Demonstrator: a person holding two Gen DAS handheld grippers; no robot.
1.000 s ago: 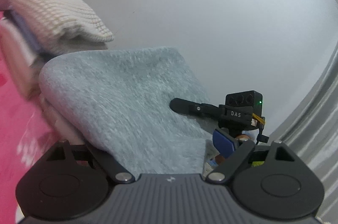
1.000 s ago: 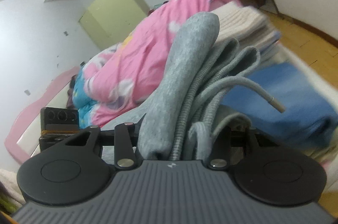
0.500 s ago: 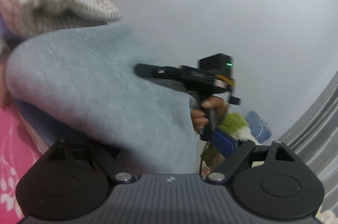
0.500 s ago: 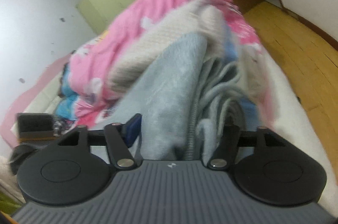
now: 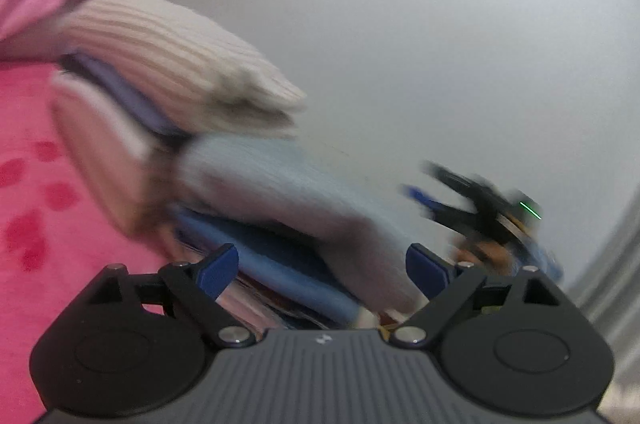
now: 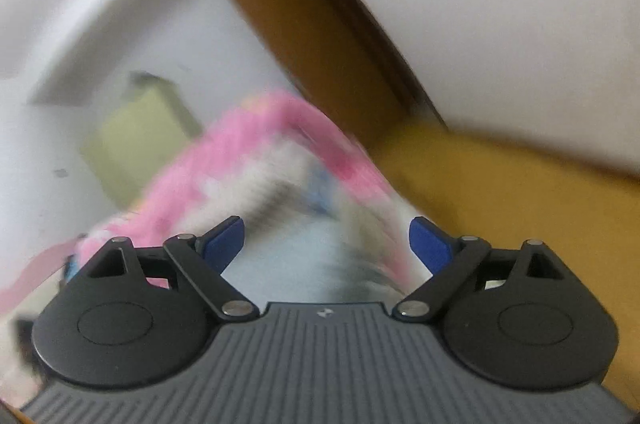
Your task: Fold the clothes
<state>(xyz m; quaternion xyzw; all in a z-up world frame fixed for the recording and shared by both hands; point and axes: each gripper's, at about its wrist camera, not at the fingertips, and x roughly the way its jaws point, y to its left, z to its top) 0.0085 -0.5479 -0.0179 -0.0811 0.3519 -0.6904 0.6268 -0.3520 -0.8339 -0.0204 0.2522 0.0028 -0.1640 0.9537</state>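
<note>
Both grippers are spread wide and hold nothing. The folded pale-blue fleece garment (image 5: 288,192) lies just ahead of the left gripper (image 5: 322,270), long axis running left-far to right-near; the right gripper (image 6: 326,246) sits farther right.

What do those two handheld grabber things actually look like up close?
Both match: the left gripper and the right gripper each have a ribbed dark grey body, two round black discs, black linkage bars with silver pivot pins, and blue fingertips. No cables show.
</note>
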